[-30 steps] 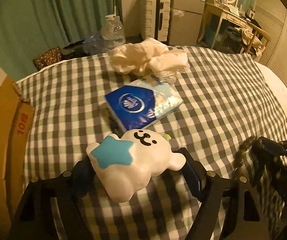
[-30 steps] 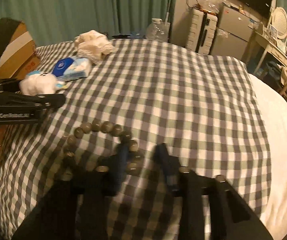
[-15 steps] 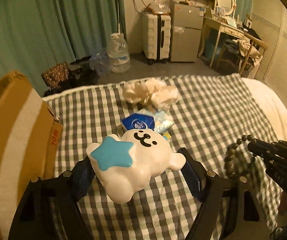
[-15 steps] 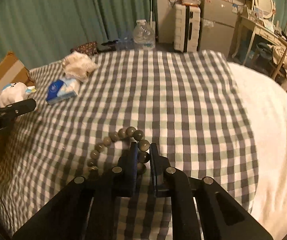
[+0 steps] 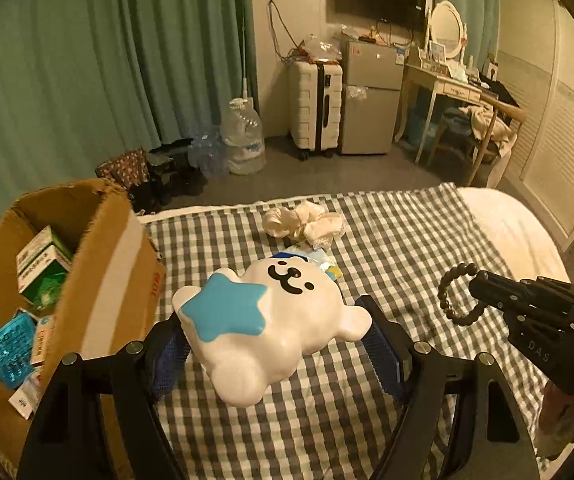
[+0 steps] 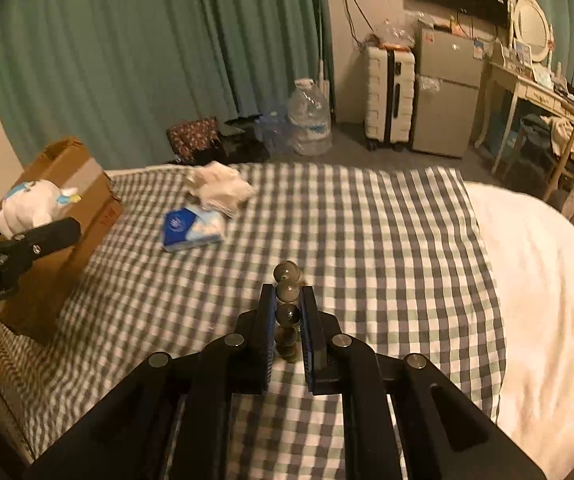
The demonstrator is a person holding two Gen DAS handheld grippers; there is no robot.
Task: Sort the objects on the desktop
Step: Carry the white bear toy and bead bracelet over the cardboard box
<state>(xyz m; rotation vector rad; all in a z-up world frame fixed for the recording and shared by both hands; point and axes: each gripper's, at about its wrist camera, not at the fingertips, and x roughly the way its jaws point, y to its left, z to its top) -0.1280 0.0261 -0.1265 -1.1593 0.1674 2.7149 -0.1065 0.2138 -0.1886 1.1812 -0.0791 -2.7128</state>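
My left gripper (image 5: 271,340) is shut on a white bear toy (image 5: 275,320) with a blue star and holds it in the air, right of an open cardboard box (image 5: 99,280). The toy also shows in the right wrist view (image 6: 31,204), near the box (image 6: 83,184). My right gripper (image 6: 287,300) is shut on a dark bead bracelet (image 6: 286,292) and holds it above the checked cloth (image 6: 327,240). The bracelet hangs from that gripper in the left wrist view (image 5: 457,296). A blue tissue pack (image 6: 191,228) and a crumpled white cloth (image 6: 223,188) lie on the checked cloth.
The box holds green cartons (image 5: 43,264) and a blue blister pack (image 5: 7,344). A white duvet (image 6: 539,300) lies right of the checked cloth. Beyond the bed stand a water jug (image 6: 311,124), a suitcase (image 6: 387,100) and a small fridge (image 6: 447,92).
Both grippers have risen from the bed. The right one shut on the bracelet and lifted it clear. The left one carried the bear toy up beside the box, whose inside now shows.
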